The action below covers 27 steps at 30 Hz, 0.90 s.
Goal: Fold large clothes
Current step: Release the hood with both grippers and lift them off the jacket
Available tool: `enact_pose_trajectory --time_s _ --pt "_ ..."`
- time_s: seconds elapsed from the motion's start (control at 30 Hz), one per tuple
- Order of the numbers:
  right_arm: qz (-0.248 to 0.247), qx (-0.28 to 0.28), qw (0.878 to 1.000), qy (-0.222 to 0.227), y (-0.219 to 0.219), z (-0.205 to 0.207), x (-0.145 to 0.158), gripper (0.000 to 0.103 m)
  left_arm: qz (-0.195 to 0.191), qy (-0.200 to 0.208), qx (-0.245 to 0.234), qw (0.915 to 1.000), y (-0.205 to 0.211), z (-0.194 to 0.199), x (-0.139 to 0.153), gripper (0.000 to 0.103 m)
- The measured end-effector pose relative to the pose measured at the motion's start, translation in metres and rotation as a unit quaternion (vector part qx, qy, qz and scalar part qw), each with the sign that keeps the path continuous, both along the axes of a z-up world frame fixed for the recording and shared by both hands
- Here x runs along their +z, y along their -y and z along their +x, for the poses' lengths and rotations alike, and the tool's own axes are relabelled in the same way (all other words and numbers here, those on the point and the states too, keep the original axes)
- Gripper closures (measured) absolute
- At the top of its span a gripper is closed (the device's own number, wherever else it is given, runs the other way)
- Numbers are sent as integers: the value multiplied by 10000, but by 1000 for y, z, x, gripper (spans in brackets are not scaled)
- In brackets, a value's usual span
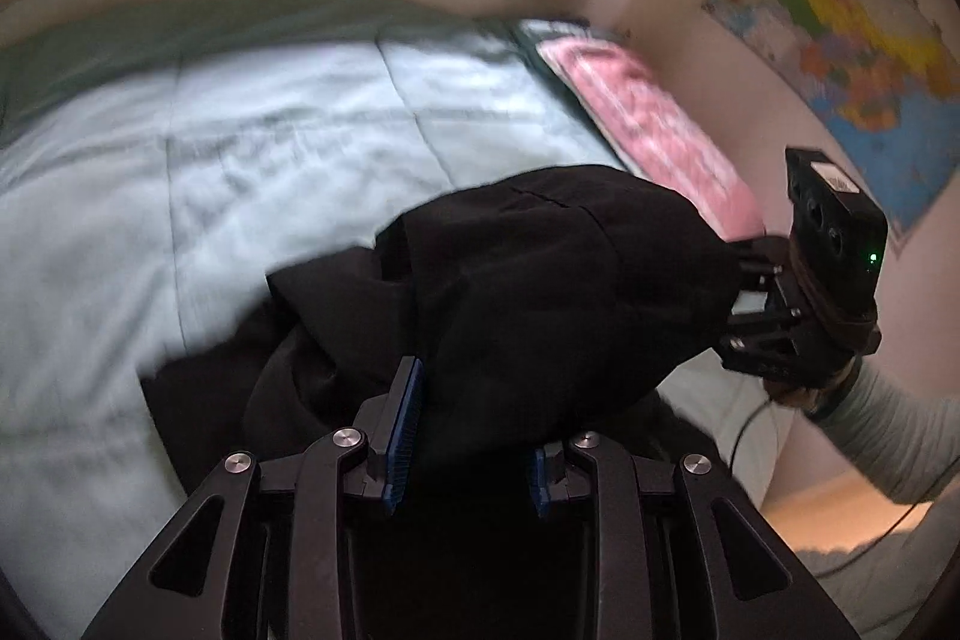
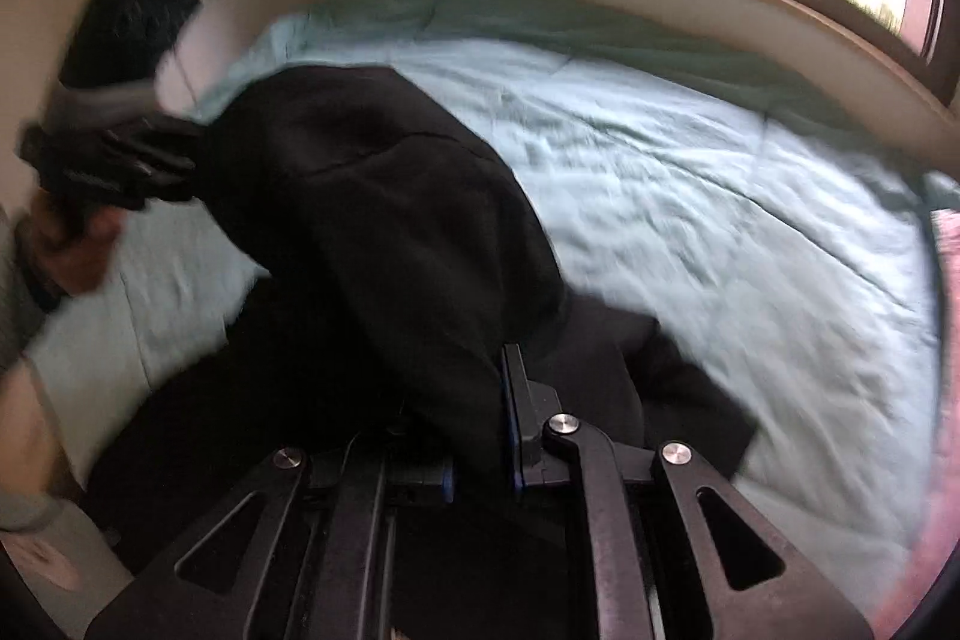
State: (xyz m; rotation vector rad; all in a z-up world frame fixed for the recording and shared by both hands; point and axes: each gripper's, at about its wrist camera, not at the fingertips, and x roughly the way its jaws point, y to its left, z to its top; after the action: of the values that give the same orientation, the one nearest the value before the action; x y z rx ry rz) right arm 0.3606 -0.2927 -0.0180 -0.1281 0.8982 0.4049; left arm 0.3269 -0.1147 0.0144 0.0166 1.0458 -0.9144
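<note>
Holding a black garment [image 1: 540, 280] raised over the bed [image 1: 240, 148], we note each claw, left [image 1: 474, 436] and right [image 2: 480, 436], pinching an edge of it, presumably so the cloth hangs between them, the rest trailing onto the quilt, ready for a fold.

Black garment [image 1: 540, 280] bunched, lifted above pale green bedspread [image 1: 240, 148].
</note>
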Motion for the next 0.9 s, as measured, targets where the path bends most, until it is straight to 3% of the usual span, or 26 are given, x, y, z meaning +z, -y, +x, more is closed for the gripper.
enact_pose_trajectory --time_s 0.17,0.27,0.37,0.43,0.5,0.57,0.67,0.77,0.9 --pt "-285 -223 9968 -719 -9 -48 -49 81 658 -952 399 9925 -19 -65 -77 71" --pt "-219 -501 9942 -923 4 -70 -55 81 902 -1303 525 9860 -33 -88 -97 71" --pt "247 -938 9914 -883 30 -87 -35 73 788 -1166 646 9879 -46 -92 -76 71" --pt "586 -1129 9889 -774 48 -87 -17 55 454 -961 800 9911 -50 -78 -48 71" --pt "975 -1182 9869 -501 59 -78 9 47 56 -736 960 9926 -48 -59 -21 70" --pt "1237 -1238 9841 -303 60 -56 29 47 -319 -610 1164 9908 -41 -35 1 60" --pt "1473 -1327 9796 -315 51 -15 41 47 -537 -597 1376 9872 -22 2 8 54" --pt "1688 -1276 9748 -712 31 25 19 47 -761 -1124 1432 9803 -9 25 -22 54" --pt "1006 -1102 9738 -1717 -2 42 -76 46 -486 -2041 1434 9672 -10 16 -96 54"
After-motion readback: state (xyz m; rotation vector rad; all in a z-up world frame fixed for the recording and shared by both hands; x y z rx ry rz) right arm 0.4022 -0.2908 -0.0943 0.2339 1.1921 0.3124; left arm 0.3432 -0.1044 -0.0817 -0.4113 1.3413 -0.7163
